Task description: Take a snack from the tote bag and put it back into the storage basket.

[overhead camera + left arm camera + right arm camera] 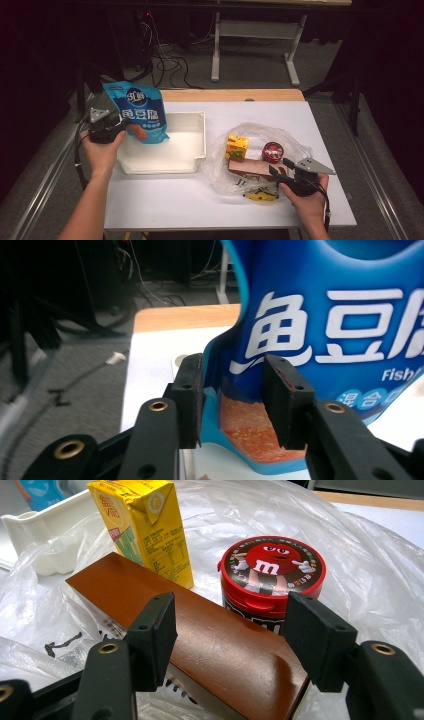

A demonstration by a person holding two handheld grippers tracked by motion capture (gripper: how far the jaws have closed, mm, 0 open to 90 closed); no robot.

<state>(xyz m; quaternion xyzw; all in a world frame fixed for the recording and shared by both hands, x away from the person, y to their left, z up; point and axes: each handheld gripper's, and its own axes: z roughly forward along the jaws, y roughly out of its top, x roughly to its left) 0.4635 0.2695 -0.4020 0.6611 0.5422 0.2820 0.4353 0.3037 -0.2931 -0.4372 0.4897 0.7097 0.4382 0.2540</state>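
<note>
The left gripper (232,400) has its two black, flat-padded jaws on either side of the lower edge of a blue snack bag (136,112); one pad lies against the glossy film, the other stands a little off it on the printed face, so the jaws are parted around the bag and whether they truly pinch it cannot be told. The bag is smooth, shiny plastic with large white lettering and a clear window showing orange, grainy contents, and it stands up tilted over the left end of a white tray (197,145), a shallow rectangular plastic tub with rounded corners. The right gripper (235,640) is open, its matte jaws spread just above a brown box (200,650), a long flat carton with a sleek, slightly reflective top, without pressing on it. Just behind the box stand a yellow drink carton (150,527), upright and sharp-edged, and a round red candy tub (272,572) with a printed lid. All three sit on a crinkled, translucent plastic bag (290,140) spread over the white table (175,200), beside the tray. A yellow packet (260,196) lies at the plastic bag's near edge, next to the right hand.
</note>
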